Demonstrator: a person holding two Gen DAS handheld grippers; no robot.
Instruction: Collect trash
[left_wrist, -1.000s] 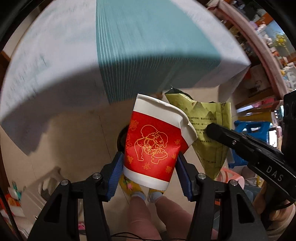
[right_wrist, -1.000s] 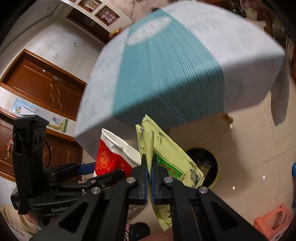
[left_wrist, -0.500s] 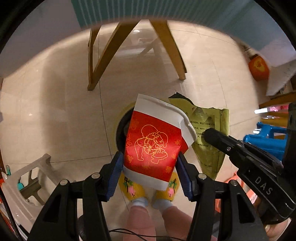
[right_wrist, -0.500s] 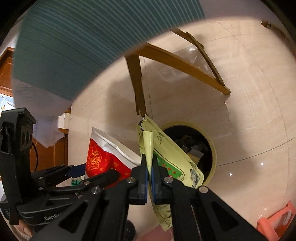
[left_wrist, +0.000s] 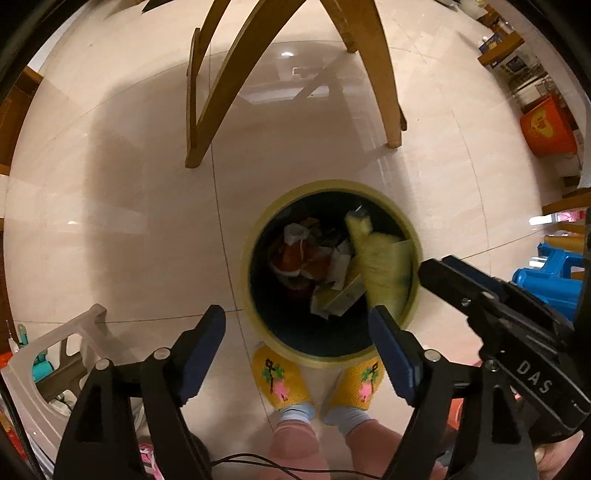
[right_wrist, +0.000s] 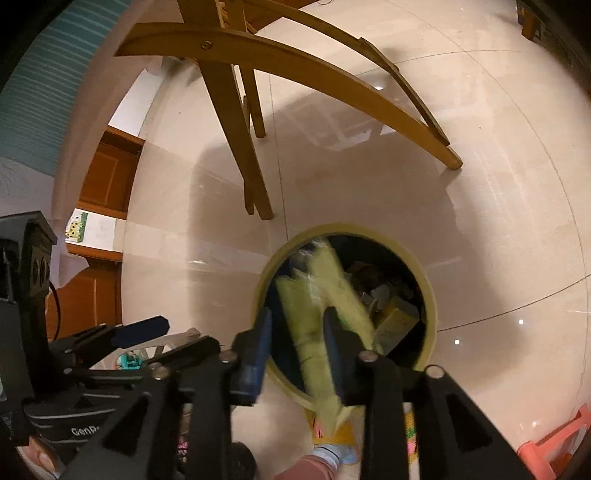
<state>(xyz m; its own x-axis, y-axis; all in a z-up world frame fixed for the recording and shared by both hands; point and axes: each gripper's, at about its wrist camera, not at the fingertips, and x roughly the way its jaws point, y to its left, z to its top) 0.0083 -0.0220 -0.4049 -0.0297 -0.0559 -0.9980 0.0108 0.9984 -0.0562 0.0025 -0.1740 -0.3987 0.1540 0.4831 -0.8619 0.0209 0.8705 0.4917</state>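
Wrapper (right_wrist: 317, 325) falls lengthwise between the right gripper's (right_wrist: 295, 347) just-opening jaws, into the bin (left_wrist: 255, 243) directly below; the left gripper (left_wrist: 299, 339), just opened wide, is empty, its cup (left_wrist: 295, 258) inside.

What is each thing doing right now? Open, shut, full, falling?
Left gripper: open, empty, jaws just opened.
Right gripper: open, jaws just opened, wrapper between them.
Yellow-green wrapper: blurred, dropping into the bin.
Red paper cup: lying inside the bin.
Trash bin: upright, uncovered, holding trash.
Yellow slippers: on the person's feet.
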